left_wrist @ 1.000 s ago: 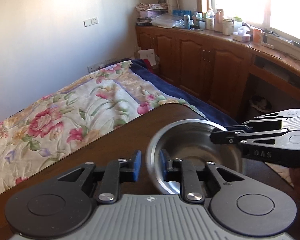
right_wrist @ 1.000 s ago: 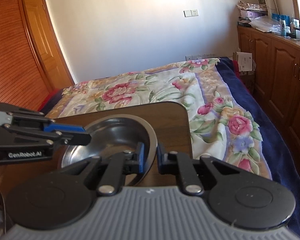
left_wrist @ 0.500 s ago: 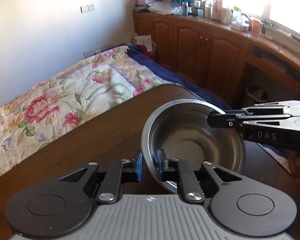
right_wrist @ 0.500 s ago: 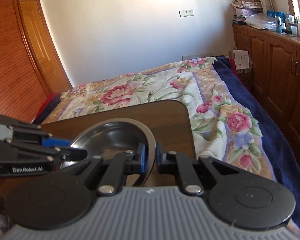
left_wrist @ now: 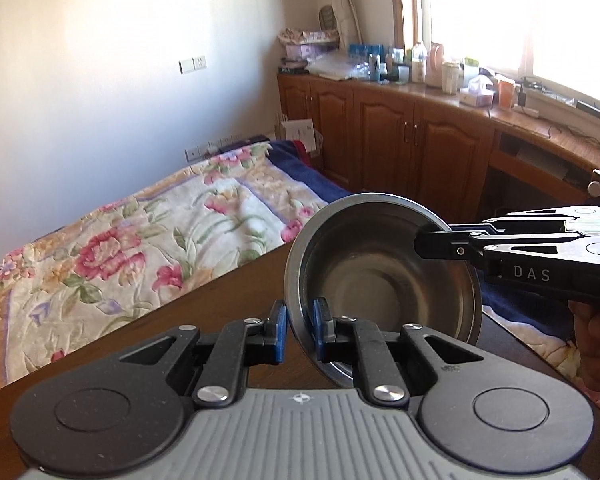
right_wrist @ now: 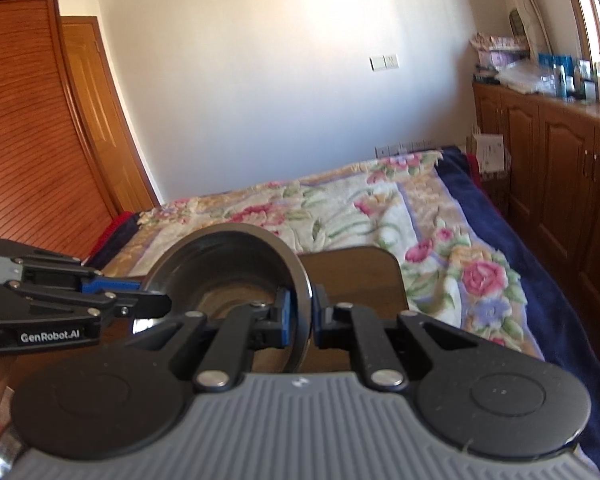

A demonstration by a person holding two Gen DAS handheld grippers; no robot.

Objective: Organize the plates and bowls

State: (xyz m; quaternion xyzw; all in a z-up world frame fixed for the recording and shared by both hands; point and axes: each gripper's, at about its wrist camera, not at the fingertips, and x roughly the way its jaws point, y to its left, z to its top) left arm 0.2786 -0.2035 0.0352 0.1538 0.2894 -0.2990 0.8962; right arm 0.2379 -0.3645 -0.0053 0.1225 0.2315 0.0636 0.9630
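One steel bowl (left_wrist: 384, 276) is the thing in hand, and it now hangs clear of the brown counter (left_wrist: 204, 304), tipped so its open side faces the left wrist camera. A second ago it sat flat on that counter; since then both hands have carried it up and tilted it. The left gripper (left_wrist: 300, 330) pinches the bowl's near rim, its blue pads closed narrow on the thin metal, having just finished closing onto it. The right gripper (right_wrist: 302, 318) clamps the opposite rim in the same way, jaws narrow, the rim standing on edge between them in the right wrist view. Each gripper shows in the other's camera, coming in from the side to meet the bowl.

Judging from this, the pick-up is done and the carry has begun: the bowl is free to go to wherever the stack is meant to be. That place is not in view. A sliver of another shiny vessel (right_wrist: 4, 454) shows at the near left corner of the right wrist view, too little to identify.

Beyond the counter lies a bed with a floral quilt (left_wrist: 148, 232), and wooden cabinets (left_wrist: 404, 136) line the far right wall under a bright window.
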